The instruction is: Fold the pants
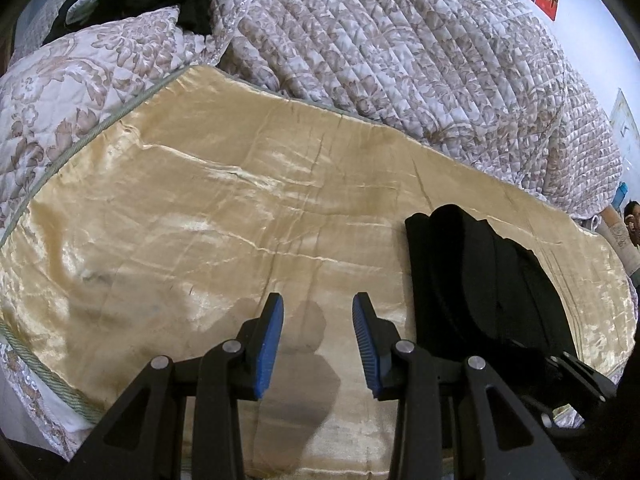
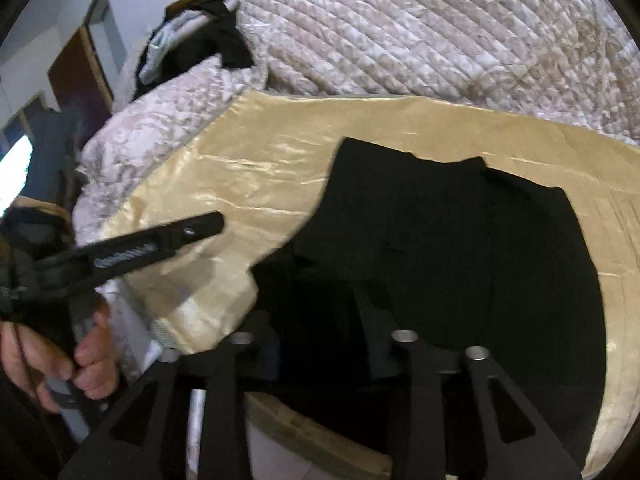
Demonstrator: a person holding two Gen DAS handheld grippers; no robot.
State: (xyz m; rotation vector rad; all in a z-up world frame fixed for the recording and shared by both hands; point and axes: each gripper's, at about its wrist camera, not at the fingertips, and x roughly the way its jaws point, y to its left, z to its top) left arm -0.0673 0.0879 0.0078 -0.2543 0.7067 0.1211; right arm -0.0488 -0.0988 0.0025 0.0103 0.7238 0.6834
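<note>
Pants [image 1: 480, 280] lie folded on gold sheet [image 1: 240, 200], right of left gripper [image 1: 318, 344], which gapes empty. Right gripper [image 2: 320, 344] over pants, opening unclear. Likely final tidy fold.

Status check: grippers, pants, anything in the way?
Left gripper open, empty, over gold sheet. Right gripper over pants, jaw state unreadable. Pants bunched on sheet. Quilt behind; nothing blocking.
</note>
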